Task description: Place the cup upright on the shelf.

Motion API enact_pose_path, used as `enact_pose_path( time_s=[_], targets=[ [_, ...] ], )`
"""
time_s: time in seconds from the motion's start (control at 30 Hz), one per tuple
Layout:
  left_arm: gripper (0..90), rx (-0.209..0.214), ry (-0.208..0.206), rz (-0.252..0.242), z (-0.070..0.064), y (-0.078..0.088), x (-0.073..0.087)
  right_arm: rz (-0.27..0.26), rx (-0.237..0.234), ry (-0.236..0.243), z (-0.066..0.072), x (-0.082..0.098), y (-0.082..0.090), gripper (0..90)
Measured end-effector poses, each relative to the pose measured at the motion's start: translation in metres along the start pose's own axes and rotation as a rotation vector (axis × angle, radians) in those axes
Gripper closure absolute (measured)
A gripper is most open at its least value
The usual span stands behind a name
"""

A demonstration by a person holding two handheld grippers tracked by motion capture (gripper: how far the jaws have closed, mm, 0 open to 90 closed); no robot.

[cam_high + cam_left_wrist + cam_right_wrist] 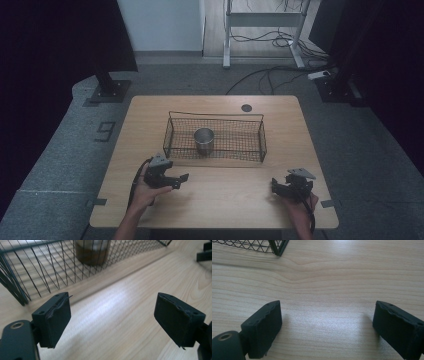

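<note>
High view – pale wood table (215, 200), wire basket (215, 136), grey carpet (65, 165), both tools spread, empty.

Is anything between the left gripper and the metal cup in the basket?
Yes. The wire basket's near mesh wall stands between the left gripper and the metal cup, which sits inside it. The basket is open at the top, so from above nothing visible blocks the cup.

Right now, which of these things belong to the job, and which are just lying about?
In the job: metal cup, wire basket holding it, left gripper, right gripper, both open and empty.
Lying about: round dark disc on the table; cables on the floor.
</note>
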State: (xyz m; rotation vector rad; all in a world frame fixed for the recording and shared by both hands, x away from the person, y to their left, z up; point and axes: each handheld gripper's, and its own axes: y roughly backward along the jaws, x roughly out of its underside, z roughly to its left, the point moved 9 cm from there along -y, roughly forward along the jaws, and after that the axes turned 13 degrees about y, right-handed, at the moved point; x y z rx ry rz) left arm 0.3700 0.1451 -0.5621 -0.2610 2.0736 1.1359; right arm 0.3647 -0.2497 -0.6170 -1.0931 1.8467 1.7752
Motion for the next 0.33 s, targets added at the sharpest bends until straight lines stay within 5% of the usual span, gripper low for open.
enact_pose_path(
  time_s=[0.33],
  targets=[
    [14.4, 0.012, 0.039, -0.037, 0.002, 0.010, -0.002, 0.000, 0.002, 0.000, 0.000, 0.000, 0.000, 8.8]
  ],
)
